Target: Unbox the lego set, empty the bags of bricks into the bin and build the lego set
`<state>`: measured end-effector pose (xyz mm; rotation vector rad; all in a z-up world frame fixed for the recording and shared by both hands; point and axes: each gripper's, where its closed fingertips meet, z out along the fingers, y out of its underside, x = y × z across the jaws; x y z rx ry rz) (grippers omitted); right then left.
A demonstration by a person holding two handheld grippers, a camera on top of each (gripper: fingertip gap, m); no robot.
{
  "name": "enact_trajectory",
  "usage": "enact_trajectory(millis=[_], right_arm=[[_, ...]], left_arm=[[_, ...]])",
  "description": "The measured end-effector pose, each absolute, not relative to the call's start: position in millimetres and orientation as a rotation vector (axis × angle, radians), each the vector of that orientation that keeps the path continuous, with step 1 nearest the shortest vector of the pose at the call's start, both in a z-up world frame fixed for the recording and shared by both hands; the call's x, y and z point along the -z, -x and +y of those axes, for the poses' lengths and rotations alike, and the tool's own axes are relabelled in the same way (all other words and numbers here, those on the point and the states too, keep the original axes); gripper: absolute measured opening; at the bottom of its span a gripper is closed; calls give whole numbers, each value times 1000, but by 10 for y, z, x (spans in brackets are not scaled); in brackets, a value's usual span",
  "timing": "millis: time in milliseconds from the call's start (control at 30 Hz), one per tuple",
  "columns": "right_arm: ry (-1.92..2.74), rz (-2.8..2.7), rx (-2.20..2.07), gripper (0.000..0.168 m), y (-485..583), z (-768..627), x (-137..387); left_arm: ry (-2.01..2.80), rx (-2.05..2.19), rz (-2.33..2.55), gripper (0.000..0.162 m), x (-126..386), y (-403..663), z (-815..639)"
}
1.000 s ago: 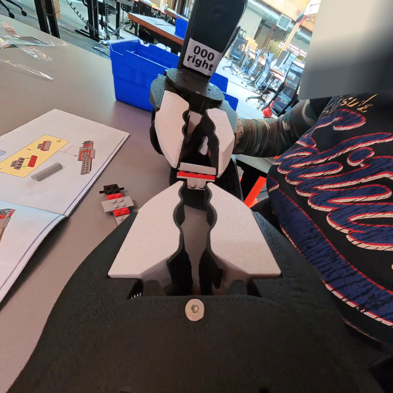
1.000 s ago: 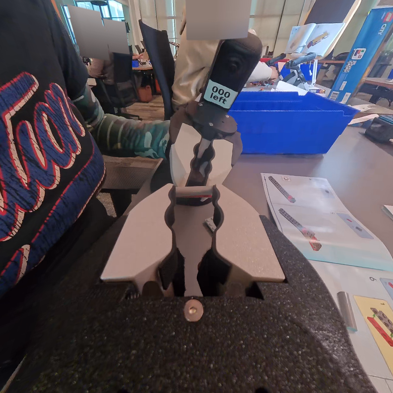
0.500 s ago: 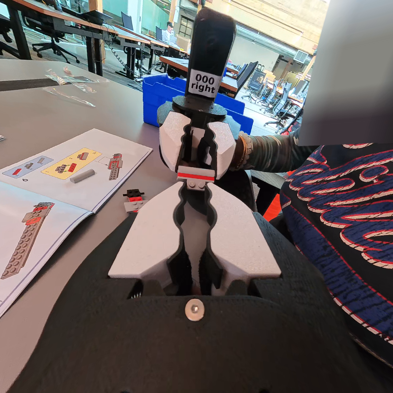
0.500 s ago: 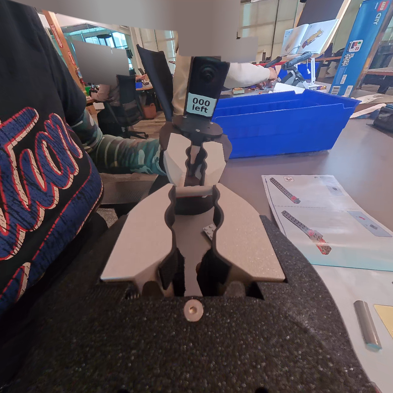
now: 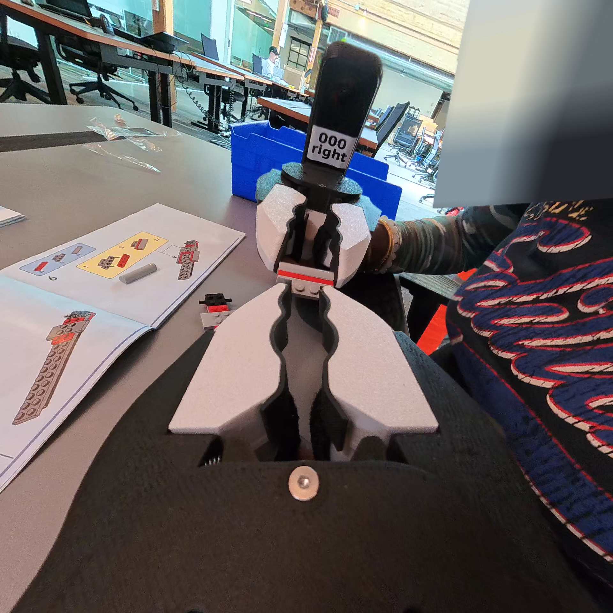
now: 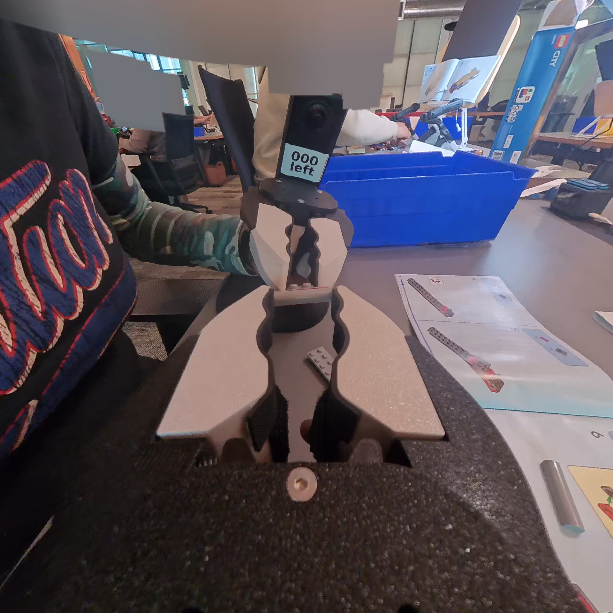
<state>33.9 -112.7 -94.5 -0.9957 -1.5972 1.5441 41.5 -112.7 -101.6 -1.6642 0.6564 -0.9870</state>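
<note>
My two grippers meet tip to tip above the table's near edge. My left gripper (image 5: pixel 304 296) is shut on a small grey studded plate (image 5: pixel 305 289). My right gripper (image 6: pixel 302 300) is shut on a wide flat grey-and-red brick stack (image 5: pixel 305 274), which shows as a grey bar in the right wrist view (image 6: pixel 302 295). The small plate touches the stack's edge. A small black, red and grey sub-assembly (image 5: pixel 215 311) lies on the table beside the open instruction booklet (image 5: pixel 99 298). The blue bin (image 6: pixel 431 205) stands behind the grippers.
A grey rod (image 5: pixel 137 273) lies on the booklet. A loose grey plate (image 6: pixel 321 361) lies on the table under my right gripper. Empty clear bags (image 5: pixel 126 132) lie far left. The blue set box (image 6: pixel 537 93) stands far right. The person's torso is close by. My left and right fingertips are right by each other. The grey rod (image 5: pixel 137 273) is about 15 centimetres from both grippers' fingertips. Look for it in the right wrist view (image 6: pixel 562 494) too.
Both grippers have tilted upward together, staying tip to tip with the pieces still held. More of the room shows behind them, and the booklet and sub-assembly sit lower in view.
</note>
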Motion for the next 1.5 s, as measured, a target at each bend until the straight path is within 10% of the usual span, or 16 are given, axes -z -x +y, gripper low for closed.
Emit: enact_trajectory(millis=[1500], right_arm=[[972, -1614, -1564, 33, -364, -1130, 1010]], left_arm=[[1727, 1015, 683, 15, 1111, -455, -1119]])
